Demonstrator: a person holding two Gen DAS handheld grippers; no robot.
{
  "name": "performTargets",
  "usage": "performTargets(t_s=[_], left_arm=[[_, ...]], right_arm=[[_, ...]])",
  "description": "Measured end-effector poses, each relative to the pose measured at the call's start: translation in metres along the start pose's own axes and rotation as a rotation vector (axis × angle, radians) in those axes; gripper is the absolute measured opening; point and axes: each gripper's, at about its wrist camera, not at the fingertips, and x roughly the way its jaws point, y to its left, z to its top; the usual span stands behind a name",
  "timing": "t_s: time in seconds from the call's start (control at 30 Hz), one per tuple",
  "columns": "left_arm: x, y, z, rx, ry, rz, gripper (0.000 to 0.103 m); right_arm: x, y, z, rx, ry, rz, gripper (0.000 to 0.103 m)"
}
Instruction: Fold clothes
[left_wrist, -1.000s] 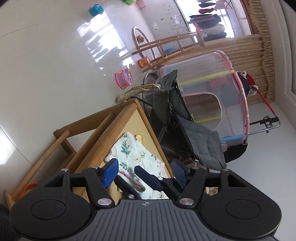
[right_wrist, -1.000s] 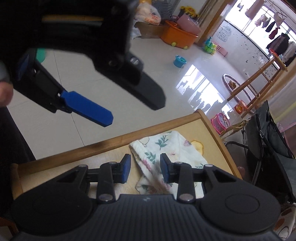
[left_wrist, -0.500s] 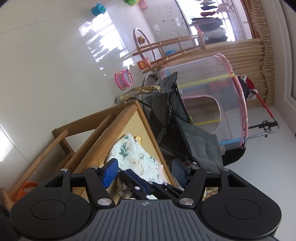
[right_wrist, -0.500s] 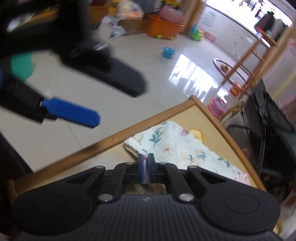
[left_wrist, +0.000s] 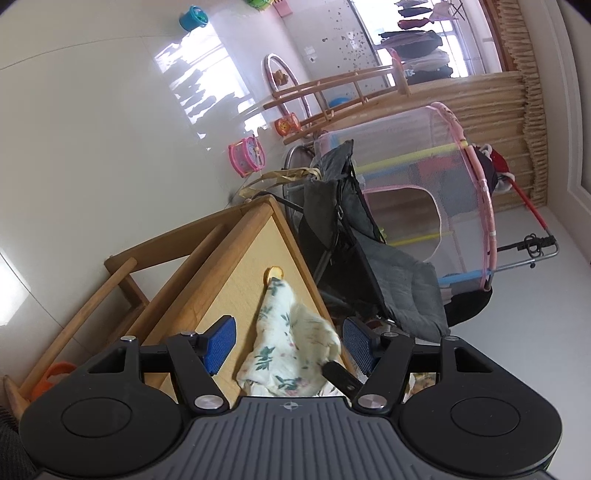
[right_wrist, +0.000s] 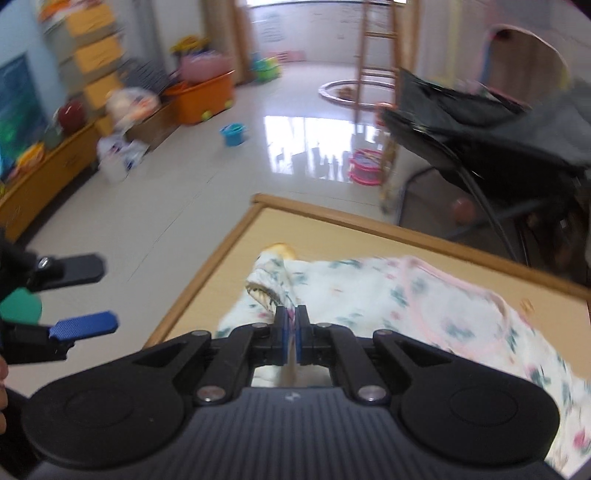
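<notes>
Item: floral garment (right_wrist: 369, 295), long axis along the table's (right_wrist: 236, 236) far edge. Your right gripper (right_wrist: 291, 321) pinches its near fold; your left gripper (left_wrist: 288, 345) waits agape, empty.

A low wooden bench (right_wrist: 325, 236) with a pale top and a raised rim stands on a glossy pale tile floor (right_wrist: 207, 184). Directly on it lies a white floral garment (right_wrist: 369, 291) with pink trim, spread over the near right part of the top in the right wrist view, one end bunched and lifted. A small yellow-orange patch (left_wrist: 273, 273) shows on the top just beyond the garment's far tip. The rest of the top is bare wood.
</notes>
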Motion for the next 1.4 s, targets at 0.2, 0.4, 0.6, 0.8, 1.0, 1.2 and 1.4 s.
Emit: performTargets(t_s=[0.2, 0.4, 0.6, 0.8, 1.0, 1.2, 1.4], left_arm=[[0.004, -0.001, -0.001, 0.019, 0.027, 0.013, 0.066], [0.007, -0.001, -0.002, 0.05, 0.046, 0.029, 0.066], [0.011, -0.001, -0.001, 0.083, 0.065, 0.052, 0.066], [0.015, -0.003, -0.003, 0.128, 0.084, 0.082, 0.066], [0.02, -0.014, -0.008, 0.254, 0.084, 0.167, 0.072], [0.016, -0.026, -0.014, 0.394, 0.043, 0.235, 0.072], [0.002, -0.045, -0.032, 0.537, 0.027, 0.264, 0.072]], right_arm=[[-0.004, -0.036, -0.008, 0.134, -0.023, -0.02, 0.004], [-0.006, -0.055, -0.011, 0.181, -0.032, -0.041, 0.004], [0.005, -0.065, -0.02, 0.198, 0.021, -0.047, 0.004], [0.02, -0.069, -0.032, 0.217, 0.105, -0.073, 0.009], [0.001, -0.073, -0.038, 0.177, 0.077, -0.157, 0.033], [-0.047, -0.108, -0.062, 0.289, -0.023, -0.088, 0.046], [-0.085, -0.139, -0.111, 0.3, 0.037, -0.128, 0.048]])
